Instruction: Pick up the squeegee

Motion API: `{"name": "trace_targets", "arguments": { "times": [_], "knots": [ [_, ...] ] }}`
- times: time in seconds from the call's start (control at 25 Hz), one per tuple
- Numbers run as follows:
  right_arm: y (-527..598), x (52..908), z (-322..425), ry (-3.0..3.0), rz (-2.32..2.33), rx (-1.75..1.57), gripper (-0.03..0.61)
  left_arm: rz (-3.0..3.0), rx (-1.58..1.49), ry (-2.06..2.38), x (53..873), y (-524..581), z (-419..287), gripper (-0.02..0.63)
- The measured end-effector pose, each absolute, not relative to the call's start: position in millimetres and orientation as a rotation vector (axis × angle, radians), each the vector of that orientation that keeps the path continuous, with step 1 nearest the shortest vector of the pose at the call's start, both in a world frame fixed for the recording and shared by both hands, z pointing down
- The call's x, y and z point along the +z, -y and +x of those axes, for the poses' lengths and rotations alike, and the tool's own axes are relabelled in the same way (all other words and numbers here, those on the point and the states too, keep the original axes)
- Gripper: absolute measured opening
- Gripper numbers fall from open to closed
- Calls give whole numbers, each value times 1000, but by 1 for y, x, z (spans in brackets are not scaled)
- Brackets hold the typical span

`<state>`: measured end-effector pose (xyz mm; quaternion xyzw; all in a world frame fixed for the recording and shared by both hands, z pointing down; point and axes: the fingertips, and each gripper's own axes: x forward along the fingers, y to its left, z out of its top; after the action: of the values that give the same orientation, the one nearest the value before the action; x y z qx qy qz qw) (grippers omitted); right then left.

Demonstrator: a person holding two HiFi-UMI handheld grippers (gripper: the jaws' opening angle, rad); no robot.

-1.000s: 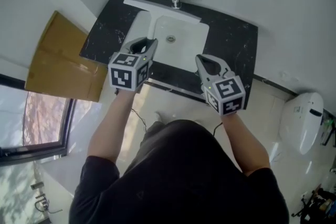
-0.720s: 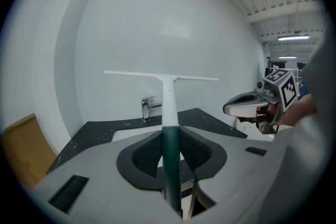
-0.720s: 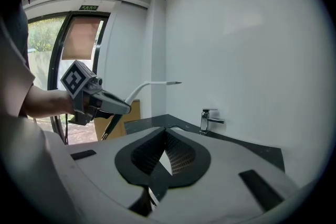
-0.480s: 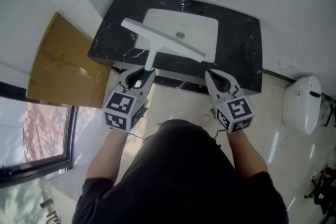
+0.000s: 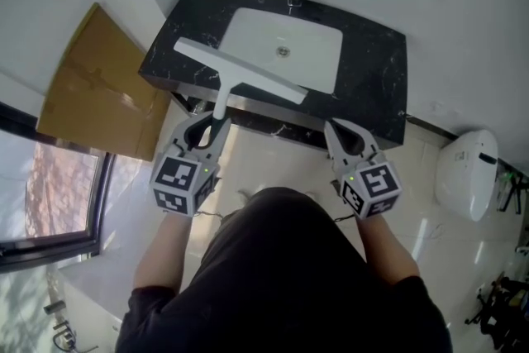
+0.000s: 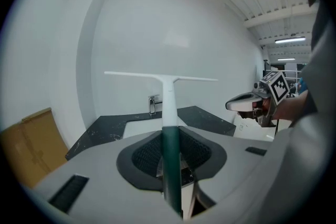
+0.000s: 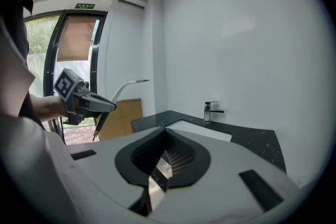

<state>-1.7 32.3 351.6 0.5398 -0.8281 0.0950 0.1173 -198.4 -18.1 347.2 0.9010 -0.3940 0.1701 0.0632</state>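
Left gripper (image 5: 212, 123) clamped on the squeegee (image 5: 238, 71) handle. Squeegee is lifted, white blade crosswise above the front of the black counter (image 5: 376, 70), partly over the sink (image 5: 307, 40). Right gripper (image 5: 337, 130) beside it, jaws together, nothing between them.

Left gripper (image 5: 212, 122) clamped, right gripper (image 5: 338, 129) closed.

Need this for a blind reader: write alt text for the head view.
The left gripper holds a white squeegee by its handle near a black counter with a white sink. The right gripper, jaws shut and empty, hovers nearby.
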Motion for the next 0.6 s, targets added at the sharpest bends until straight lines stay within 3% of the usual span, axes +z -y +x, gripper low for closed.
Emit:
{"name": "trace_targets", "arguments": {
  "times": [0.6],
  "knots": [
    [-15,330,32,2436,1675,235,0,2776,527,1178,333,47,-158,101]
  ]
}}
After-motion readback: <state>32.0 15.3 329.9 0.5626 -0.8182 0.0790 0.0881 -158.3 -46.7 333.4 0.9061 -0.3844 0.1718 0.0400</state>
